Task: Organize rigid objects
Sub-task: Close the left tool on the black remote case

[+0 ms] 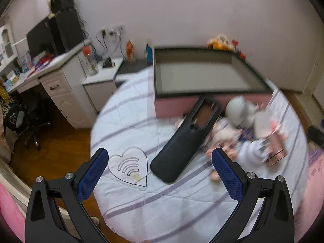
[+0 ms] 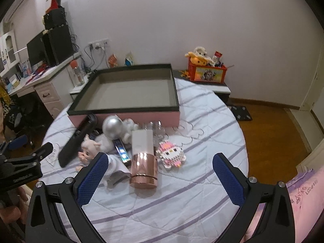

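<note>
A pink box with a black rim (image 2: 129,117) (image 1: 202,50) lies open on the round bed. In front of it is a pile: a long black case (image 1: 182,141) (image 2: 77,139), a silver ball (image 2: 112,126) (image 1: 236,109), a rose-gold cylinder with a white cap (image 2: 142,158) (image 1: 275,147), a pink pixel plaque (image 2: 172,154), a small doll (image 2: 89,147) and a thin device with lit dots (image 2: 121,149). My left gripper (image 1: 160,160) is open and empty, just short of the black case. My right gripper (image 2: 160,162) is open and empty, near the cylinder.
The bed has a white quilt with purple stripes (image 2: 182,198) and a stitched heart (image 1: 131,168). A white desk with a monitor (image 1: 40,40) stands at left, with an office chair (image 1: 30,121). A red toy box (image 2: 206,70) sits on a low stand by the wall. Wooden floor surrounds the bed.
</note>
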Demonstrator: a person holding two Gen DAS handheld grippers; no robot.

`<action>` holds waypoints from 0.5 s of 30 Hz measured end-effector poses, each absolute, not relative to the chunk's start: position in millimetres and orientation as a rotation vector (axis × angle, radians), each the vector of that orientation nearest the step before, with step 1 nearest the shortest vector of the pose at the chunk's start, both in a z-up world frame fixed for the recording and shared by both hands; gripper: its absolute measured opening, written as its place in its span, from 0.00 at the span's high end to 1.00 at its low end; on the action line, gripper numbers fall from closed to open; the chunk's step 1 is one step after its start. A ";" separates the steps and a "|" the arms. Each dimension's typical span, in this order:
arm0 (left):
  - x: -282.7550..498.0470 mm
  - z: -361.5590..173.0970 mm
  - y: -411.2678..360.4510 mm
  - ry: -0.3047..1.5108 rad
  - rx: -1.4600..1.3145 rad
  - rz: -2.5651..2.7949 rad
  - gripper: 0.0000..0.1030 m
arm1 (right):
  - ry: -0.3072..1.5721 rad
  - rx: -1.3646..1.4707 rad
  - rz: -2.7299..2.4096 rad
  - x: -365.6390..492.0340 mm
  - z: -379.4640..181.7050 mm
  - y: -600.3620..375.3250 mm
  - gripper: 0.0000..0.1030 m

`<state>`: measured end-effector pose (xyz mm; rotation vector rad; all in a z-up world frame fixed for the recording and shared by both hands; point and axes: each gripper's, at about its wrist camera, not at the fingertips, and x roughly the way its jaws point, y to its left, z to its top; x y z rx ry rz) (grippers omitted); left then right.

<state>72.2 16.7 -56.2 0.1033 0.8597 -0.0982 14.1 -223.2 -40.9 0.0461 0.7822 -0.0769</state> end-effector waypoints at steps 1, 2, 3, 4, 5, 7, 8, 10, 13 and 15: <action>76.6 -63.6 16.3 0.875 0.110 -0.108 0.00 | 0.789 0.049 -0.082 15.6 -44.0 -224.7 0.00; 81.4 -71.5 15.9 0.891 0.118 -0.119 0.00 | 0.799 0.053 -0.088 18.3 -47.9 -226.7 0.00; 86.3 -77.8 15.6 0.905 0.124 -0.131 0.00 | 0.808 0.056 -0.092 20.8 -51.6 -228.4 0.00; 91.2 -84.2 14.4 0.916 0.132 -0.142 0.00 | 0.818 0.059 -0.098 24.0 -56.0 -230.3 0.00; 95.4 -89.3 12.8 0.924 0.143 -0.152 0.00 | 0.825 0.060 -0.102 26.2 -58.2 -231.3 0.00; 102.9 -96.0 9.3 0.932 0.164 -0.172 0.00 | 0.841 0.058 -0.112 30.1 -63.5 -232.6 0.00; 105.9 -98.5 8.2 0.933 0.174 -0.178 0.00 | 0.846 0.059 -0.116 31.1 -65.2 -233.0 0.00; 112.8 -102.8 5.5 0.934 0.196 -0.190 0.00 | 0.857 0.057 -0.125 33.2 -69.1 -234.0 0.00; 122.5 -108.1 4.3 0.940 0.212 -0.222 0.00 | 0.875 0.052 -0.139 36.6 -74.6 -234.9 0.00; 127.2 -108.7 6.9 0.946 0.202 -0.266 0.00 | 0.882 0.050 -0.146 37.8 -76.7 -235.2 0.00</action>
